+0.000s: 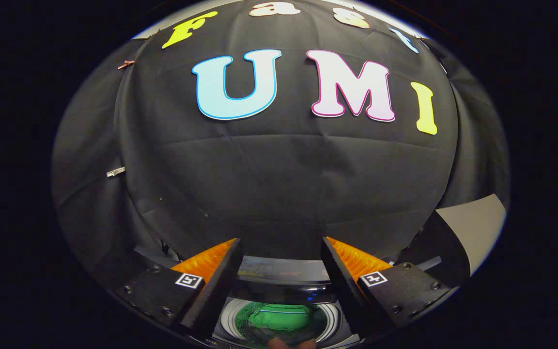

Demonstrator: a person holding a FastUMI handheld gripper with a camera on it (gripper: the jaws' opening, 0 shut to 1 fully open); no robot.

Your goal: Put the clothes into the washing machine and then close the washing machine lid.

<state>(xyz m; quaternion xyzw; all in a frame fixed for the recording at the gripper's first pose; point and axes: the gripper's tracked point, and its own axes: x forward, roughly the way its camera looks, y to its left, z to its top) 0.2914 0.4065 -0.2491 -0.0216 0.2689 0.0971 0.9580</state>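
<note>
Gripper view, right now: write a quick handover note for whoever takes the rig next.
Gripper: open, fingers apart, nothing between them.
Green clothes lie inside the washing machine drum, below and between the fingers.
Washing machine: opening uncovered, so the lid appears not yet closed; the lid itself can't be made out.
Done: clothes in the drum.
Left: close the lid.

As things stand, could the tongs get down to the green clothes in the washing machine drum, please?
Probably yes. The tongs stand open with nothing between them, and the green clothes lie in the drum below the gap, with no lid over the opening; the machine's dark rim just ahead may need clearing.
</note>
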